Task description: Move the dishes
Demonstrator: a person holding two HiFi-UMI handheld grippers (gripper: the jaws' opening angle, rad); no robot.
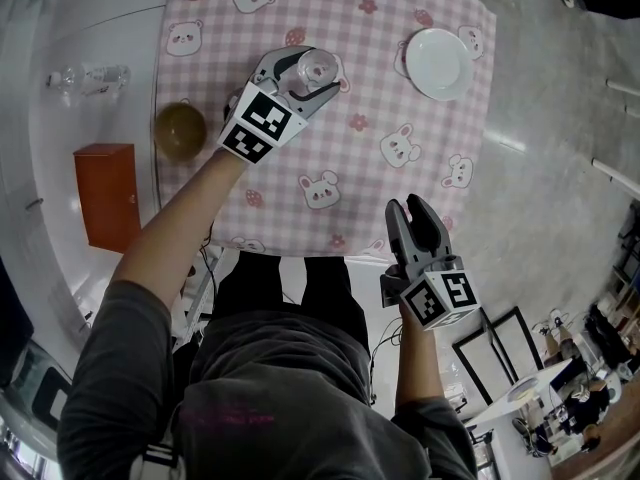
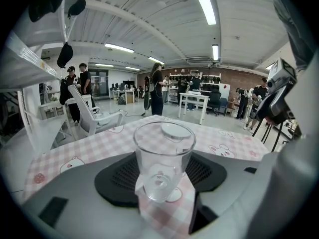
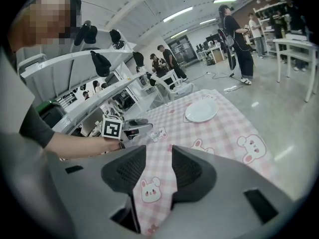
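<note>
Pink checked cloth [image 1: 370, 168] with bears and rabbits covers the table [image 1: 420, 208]. A white plate [image 1: 438, 63] sits far right on it. A brown bowl [image 1: 180, 131] sits at the cloth's left edge. A clear glass [image 1: 317, 68] stands upright, far and left of centre.

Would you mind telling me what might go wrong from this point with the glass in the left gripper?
1. The glass is smooth and tapers downward, so it may slip from the left gripper when lifted.
2. The brown bowl sits close beside that gripper, so a leftward swing could knock it.
</note>
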